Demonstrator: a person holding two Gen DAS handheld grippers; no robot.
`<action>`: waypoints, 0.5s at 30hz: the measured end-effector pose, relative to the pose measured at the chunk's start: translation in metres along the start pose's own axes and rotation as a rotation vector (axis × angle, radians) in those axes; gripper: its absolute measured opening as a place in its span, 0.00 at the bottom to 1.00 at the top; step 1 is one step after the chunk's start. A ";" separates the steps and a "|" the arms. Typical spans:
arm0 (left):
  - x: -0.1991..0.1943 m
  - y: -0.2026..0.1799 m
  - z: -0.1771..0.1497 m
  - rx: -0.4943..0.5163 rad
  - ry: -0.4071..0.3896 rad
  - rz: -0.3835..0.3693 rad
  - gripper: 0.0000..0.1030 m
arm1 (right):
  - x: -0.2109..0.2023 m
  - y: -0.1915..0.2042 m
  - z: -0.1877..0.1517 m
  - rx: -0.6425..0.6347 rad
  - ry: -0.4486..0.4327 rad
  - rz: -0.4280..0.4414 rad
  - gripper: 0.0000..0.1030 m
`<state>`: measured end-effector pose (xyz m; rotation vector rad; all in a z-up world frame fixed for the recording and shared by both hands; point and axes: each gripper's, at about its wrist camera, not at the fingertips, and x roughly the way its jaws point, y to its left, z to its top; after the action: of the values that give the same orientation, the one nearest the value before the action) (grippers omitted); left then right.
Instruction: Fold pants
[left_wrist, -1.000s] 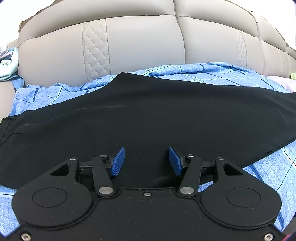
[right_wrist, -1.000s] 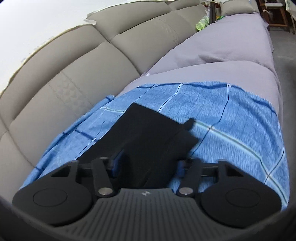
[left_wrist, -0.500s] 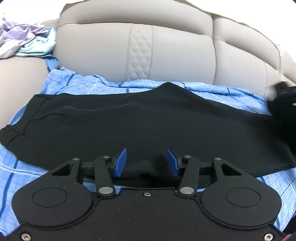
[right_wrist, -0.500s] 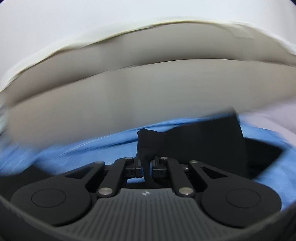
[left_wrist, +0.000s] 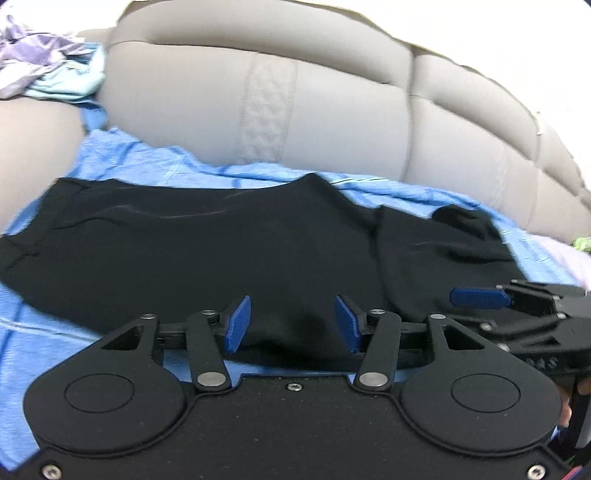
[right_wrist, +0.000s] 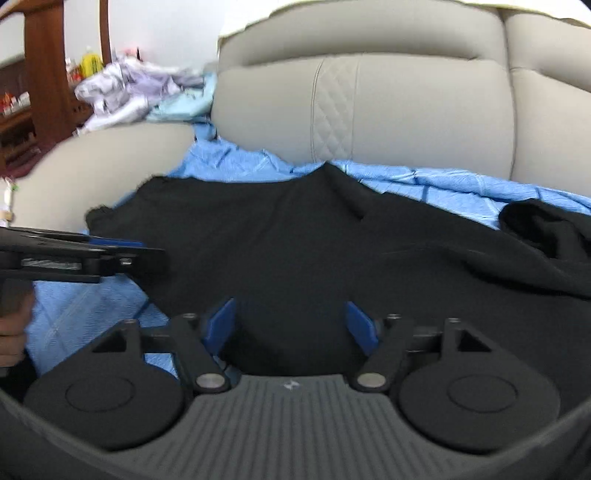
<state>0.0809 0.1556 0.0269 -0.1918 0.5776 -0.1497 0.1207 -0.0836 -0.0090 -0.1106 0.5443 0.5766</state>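
Across the middle of both frames lie the black pants (left_wrist: 229, 254), spread on a blue checked sheet (left_wrist: 155, 162) over the seat of a grey sofa (left_wrist: 332, 110). Toward the right of the left wrist view I see the leg end turned back over the rest, with a loose bunched hump (left_wrist: 465, 221) at the upper right.

My left gripper (left_wrist: 291, 325) sits low at the near edge of the cloth, jaws about half open; fabric rises between the pads, but I see no pad pressing on it, so I count nothing as held. My right gripper (right_wrist: 291, 325) has just been opening its jaws; they now stand wide, with cloth beneath and between them yet free of both pads. I judge the folded leg has just been let go.

To do this step well, I would flatten that hump before folding further, as a lump under the next layer will skew it. Then I would take the near edge with both jaws at matching points, lift only enough to clear the sheet, and carry the fold evenly so the edges line up.
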 end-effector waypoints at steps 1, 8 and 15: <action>0.002 -0.007 0.002 0.005 -0.002 -0.028 0.50 | -0.010 -0.004 0.000 0.005 -0.009 -0.006 0.79; 0.027 -0.038 0.007 -0.009 0.025 -0.113 0.50 | -0.046 -0.026 -0.012 -0.125 -0.018 -0.225 0.86; 0.041 -0.005 0.007 -0.016 0.024 0.262 0.32 | 0.003 0.018 -0.012 -0.255 -0.005 -0.125 0.89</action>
<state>0.1188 0.1433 0.0124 -0.1281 0.6230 0.1070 0.1074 -0.0696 -0.0200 -0.3822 0.4535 0.5221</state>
